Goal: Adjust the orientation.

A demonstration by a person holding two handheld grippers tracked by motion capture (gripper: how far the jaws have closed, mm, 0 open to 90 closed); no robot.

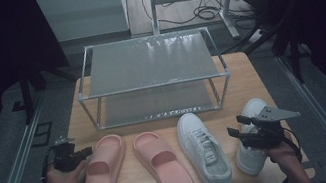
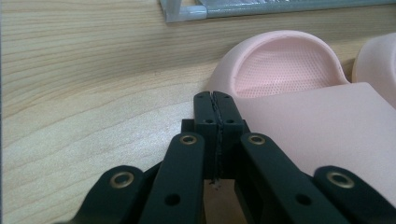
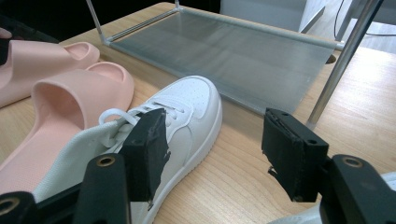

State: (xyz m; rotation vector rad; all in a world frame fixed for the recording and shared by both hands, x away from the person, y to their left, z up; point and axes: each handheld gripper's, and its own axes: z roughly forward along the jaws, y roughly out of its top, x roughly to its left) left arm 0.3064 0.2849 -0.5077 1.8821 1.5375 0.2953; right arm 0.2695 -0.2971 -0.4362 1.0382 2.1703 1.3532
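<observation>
The left pink slipper (image 1: 102, 176) lay at the lower left of the high view on the table (image 1: 245, 82), its outer edge just beside the left tongs (image 1: 84, 151), which were clenched on nothing. In the left gripper view their tips sat at the slipper's (image 2: 299, 93) rim. At lower right, the right tongs (image 1: 238, 126) stood released above a white sneaker (image 1: 251, 149), beside another white sneaker (image 1: 204, 150).

No legible text, label, brand or number on anything in view
</observation>
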